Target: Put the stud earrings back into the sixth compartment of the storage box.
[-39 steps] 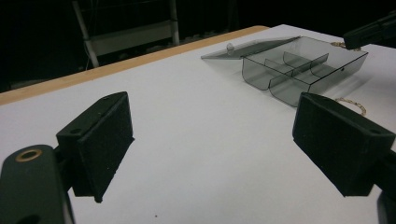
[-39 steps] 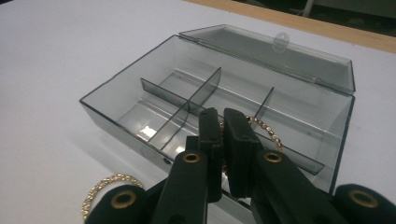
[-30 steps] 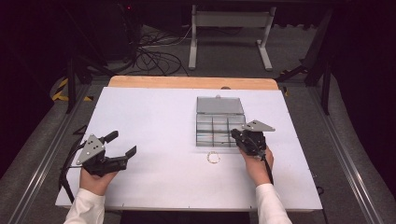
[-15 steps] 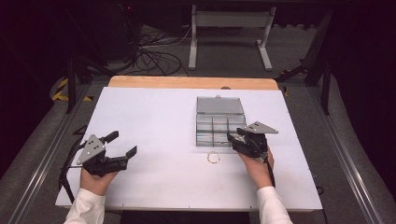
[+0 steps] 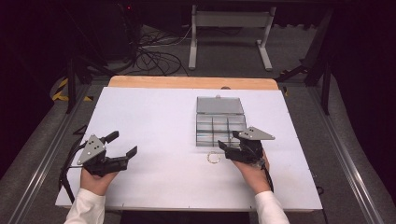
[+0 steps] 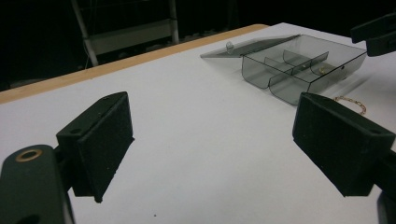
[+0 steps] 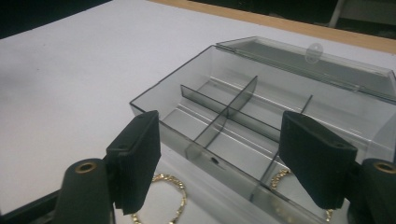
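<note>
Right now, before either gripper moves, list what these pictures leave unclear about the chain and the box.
- Gold chain bracelet on the white table: right gripper view, its near loop is cut by the bottom edge and partly behind the left finger.
- Second gold piece inside the smoky clear plastic compartment box: mostly hidden by the right finger; what it is cannot be told.
- High view: the bracelet is too small to show links or clasp.

In the right gripper view, a black finger (image 7: 134, 161) partly hides the gold chain (image 7: 164, 196); the bottom edge crops it.
</note>
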